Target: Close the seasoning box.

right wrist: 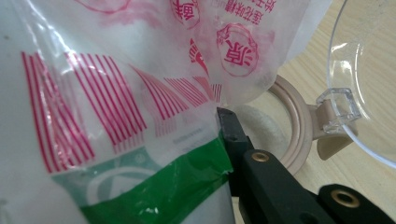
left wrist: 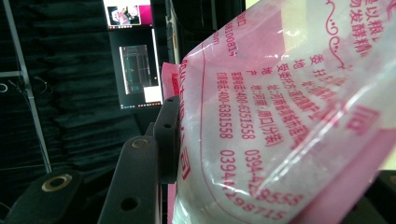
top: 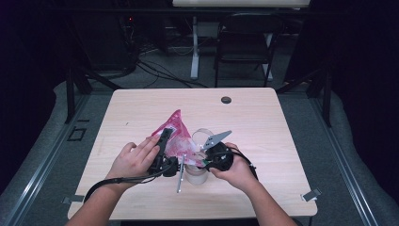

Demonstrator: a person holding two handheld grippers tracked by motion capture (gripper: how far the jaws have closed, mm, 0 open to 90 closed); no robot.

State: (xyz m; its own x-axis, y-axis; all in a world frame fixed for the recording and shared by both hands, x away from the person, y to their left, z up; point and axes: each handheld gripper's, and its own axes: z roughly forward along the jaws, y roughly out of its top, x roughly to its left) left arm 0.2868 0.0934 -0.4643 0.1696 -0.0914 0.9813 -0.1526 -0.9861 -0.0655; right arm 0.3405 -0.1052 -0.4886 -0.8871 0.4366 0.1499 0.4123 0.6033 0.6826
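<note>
A pink and white printed plastic bag point(top: 175, 134) is held up above the table point(top: 263, 122) between both grippers. My left gripper point(top: 168, 135) grips its left side; in the left gripper view one black finger point(left wrist: 166, 135) presses against the bag point(left wrist: 280, 116), and the other finger is hidden behind it. My right gripper point(top: 201, 160) is shut on the bag's green-striped lower corner point(right wrist: 154, 186), with one finger point(right wrist: 233, 135) at its edge. Below the bag stands a clear jar point(top: 195, 175) with a beige rim point(right wrist: 299, 135), white grains inside and its clear lid point(right wrist: 359, 93) flipped open.
A thin metal utensil point(top: 180, 176) lies by the jar near the table's front. A black grommet point(top: 226, 100) sits at the far edge. Behind the table stand a black chair point(top: 244, 42) and a desk leg. A lit monitor point(left wrist: 135, 70) is in the dark background.
</note>
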